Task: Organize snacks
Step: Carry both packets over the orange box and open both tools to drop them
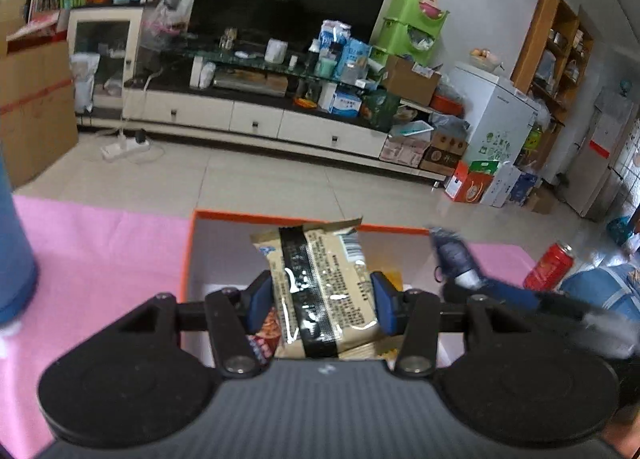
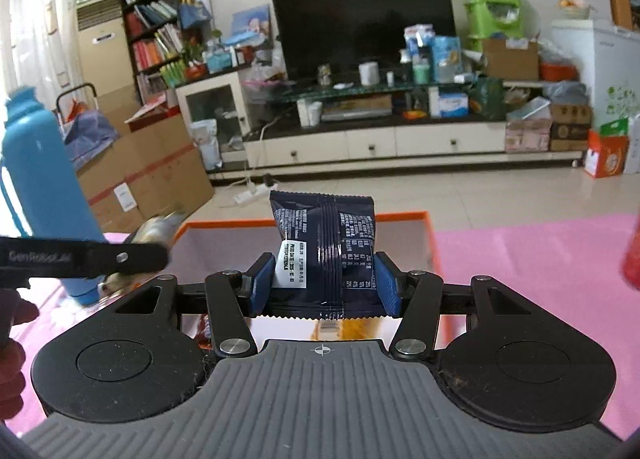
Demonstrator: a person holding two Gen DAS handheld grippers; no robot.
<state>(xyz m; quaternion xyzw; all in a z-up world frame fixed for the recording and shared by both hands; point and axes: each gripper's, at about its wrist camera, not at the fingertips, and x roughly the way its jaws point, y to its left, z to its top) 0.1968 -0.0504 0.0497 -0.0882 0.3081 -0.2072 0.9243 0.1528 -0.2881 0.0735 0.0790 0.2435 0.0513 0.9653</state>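
Snack packets both held over orange-rimmed box (image 1: 188, 259) on pink desk (image 1: 100, 259) — left gripper (image 1: 322, 305) fingers closed on beige packet (image 1: 324, 287), long axis pointing away, directly above box interior; right gripper (image 2: 325, 283) fingers closed on dark-blue packet (image 2: 324, 247), upright near box's far wall — left likely nearer drop

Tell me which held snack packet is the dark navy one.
The navy packet in the right hand-held gripper; the left hand-held gripper holds a beige packet with a black stripe.
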